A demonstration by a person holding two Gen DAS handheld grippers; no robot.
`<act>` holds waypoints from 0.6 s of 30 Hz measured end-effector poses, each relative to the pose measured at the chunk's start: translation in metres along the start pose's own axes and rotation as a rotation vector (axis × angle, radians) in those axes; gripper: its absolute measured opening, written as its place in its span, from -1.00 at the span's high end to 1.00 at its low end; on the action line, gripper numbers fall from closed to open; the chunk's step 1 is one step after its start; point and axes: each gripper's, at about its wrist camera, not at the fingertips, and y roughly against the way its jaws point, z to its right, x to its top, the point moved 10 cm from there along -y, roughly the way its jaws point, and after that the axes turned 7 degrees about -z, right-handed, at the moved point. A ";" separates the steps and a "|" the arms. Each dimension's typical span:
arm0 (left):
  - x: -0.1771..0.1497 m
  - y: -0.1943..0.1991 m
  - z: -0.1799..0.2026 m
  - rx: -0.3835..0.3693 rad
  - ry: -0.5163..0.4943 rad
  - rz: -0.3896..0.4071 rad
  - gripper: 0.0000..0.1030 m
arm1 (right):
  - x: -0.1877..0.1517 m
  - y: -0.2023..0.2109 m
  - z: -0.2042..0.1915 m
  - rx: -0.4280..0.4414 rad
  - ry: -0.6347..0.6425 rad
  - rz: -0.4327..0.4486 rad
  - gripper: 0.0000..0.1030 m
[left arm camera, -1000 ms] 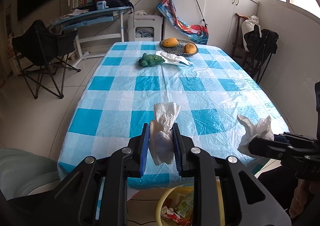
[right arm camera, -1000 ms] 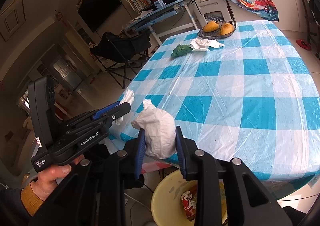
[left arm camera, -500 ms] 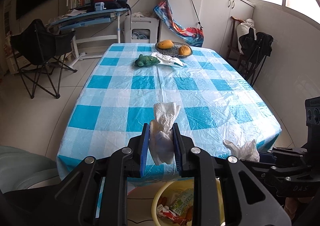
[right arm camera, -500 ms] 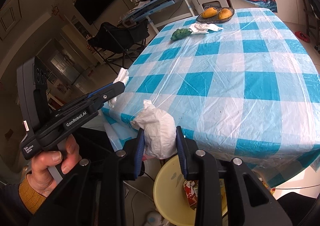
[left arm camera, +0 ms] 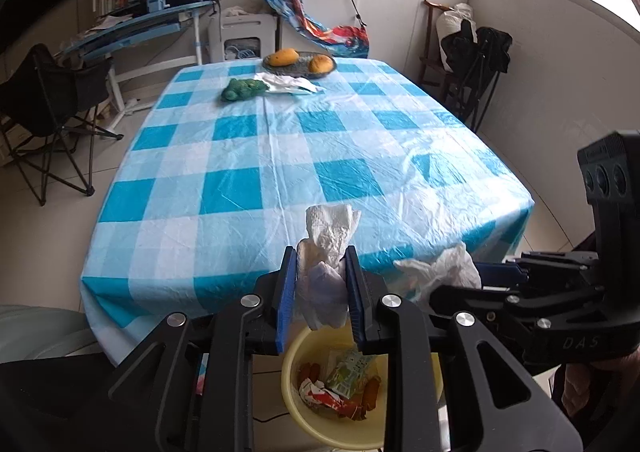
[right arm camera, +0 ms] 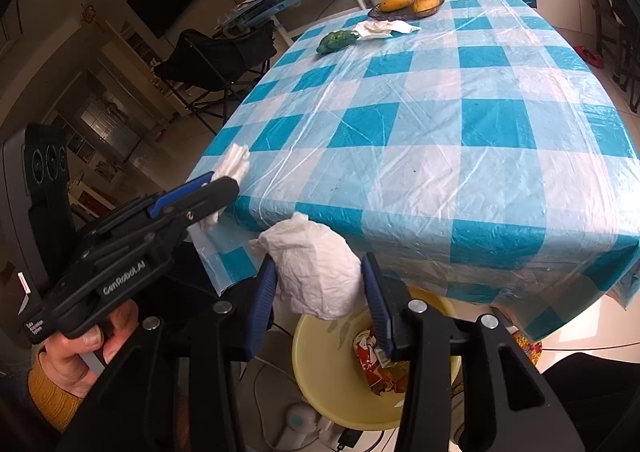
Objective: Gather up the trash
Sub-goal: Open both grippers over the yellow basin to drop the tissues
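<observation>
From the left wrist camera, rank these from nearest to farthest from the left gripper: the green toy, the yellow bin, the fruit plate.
1. Yellow bin: just beneath the left gripper, on the floor at the table's near edge.
2. Green toy: far end of the table, left of centre.
3. Fruit plate: behind the toy, at the far edge.

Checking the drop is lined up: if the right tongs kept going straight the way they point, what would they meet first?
Probably the yellow bin under the table edge. The right tongs are opening around a crumpled white tissue, aimed down at the bin's mouth; depth is hard to judge.
</observation>
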 end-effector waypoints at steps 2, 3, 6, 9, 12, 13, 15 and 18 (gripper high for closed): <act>-0.011 -0.004 0.011 -0.013 -0.041 -0.035 0.56 | -0.001 0.002 0.004 -0.010 -0.017 0.001 0.07; -0.016 -0.007 0.017 -0.021 -0.066 -0.058 0.55 | -0.002 0.002 0.006 -0.015 -0.025 0.002 0.05; -0.028 -0.011 0.031 -0.013 -0.133 -0.092 0.36 | -0.005 0.005 0.011 -0.027 -0.044 0.004 -0.05; -0.031 -0.005 0.036 0.016 -0.164 -0.073 0.00 | -0.007 0.008 0.014 -0.034 -0.058 0.007 -0.11; -0.028 0.002 0.030 0.016 -0.137 -0.056 -0.12 | -0.010 0.008 0.016 -0.037 -0.064 -0.001 -0.13; -0.027 0.004 0.027 0.013 -0.119 -0.052 -0.14 | -0.011 0.006 0.016 -0.036 -0.067 -0.012 -0.16; -0.023 0.009 0.017 0.007 -0.077 -0.036 -0.19 | -0.018 0.001 0.016 -0.031 -0.069 -0.047 -0.18; -0.018 0.017 0.001 0.004 0.006 -0.009 -0.31 | -0.027 -0.007 0.012 -0.041 -0.050 -0.091 -0.24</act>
